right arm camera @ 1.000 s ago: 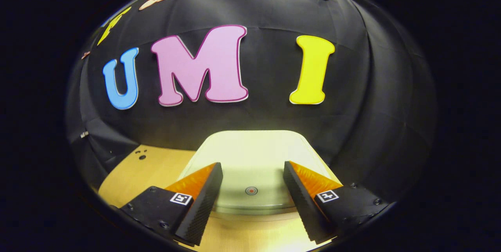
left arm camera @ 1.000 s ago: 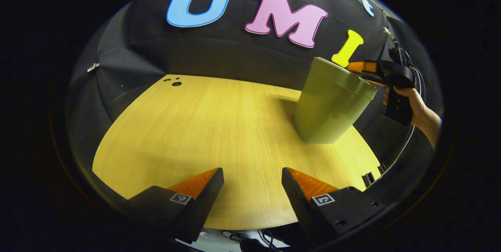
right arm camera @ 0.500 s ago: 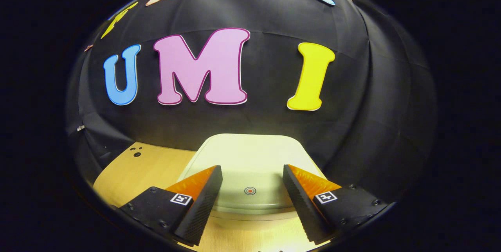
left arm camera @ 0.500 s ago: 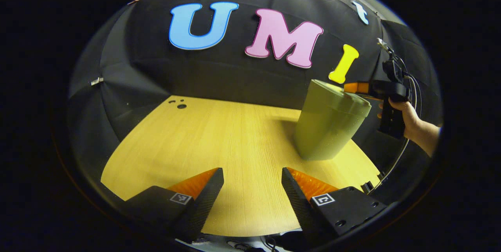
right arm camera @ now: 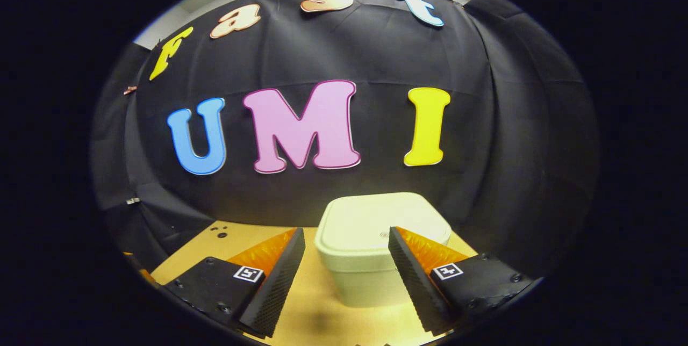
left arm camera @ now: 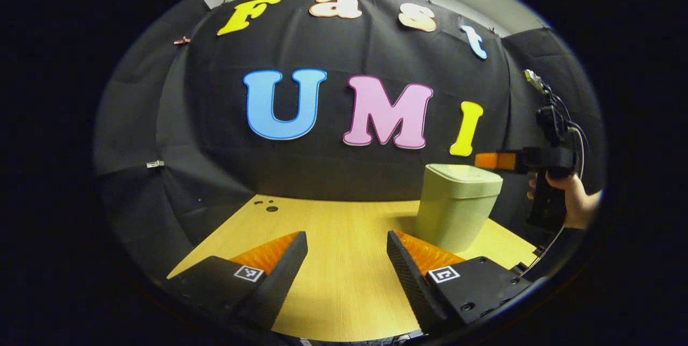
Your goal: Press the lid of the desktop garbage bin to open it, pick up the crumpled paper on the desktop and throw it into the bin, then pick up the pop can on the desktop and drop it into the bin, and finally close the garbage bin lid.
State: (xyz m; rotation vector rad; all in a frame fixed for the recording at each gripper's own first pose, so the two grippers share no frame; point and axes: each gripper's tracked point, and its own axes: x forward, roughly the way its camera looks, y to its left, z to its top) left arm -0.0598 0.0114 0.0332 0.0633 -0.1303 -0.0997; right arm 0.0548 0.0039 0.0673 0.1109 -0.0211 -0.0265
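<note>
The garbage bin (left arm camera: 458, 207) stands at the right of the left gripper view on the wooden table (left arm camera: 333, 260), its lid (right arm camera: 384, 217) down and flat. The right gripper (right arm camera: 346, 273) has its fingers apart with nothing between them, the bin low and centre in its own view; from the left gripper view it sits at the far right, level with the lid's edge. The left gripper (left arm camera: 346, 276) is likewise spread and empty over bare tabletop. I judge the lid may be only resting, unlatched; a nudge to the rim could pop it open again.
</note>
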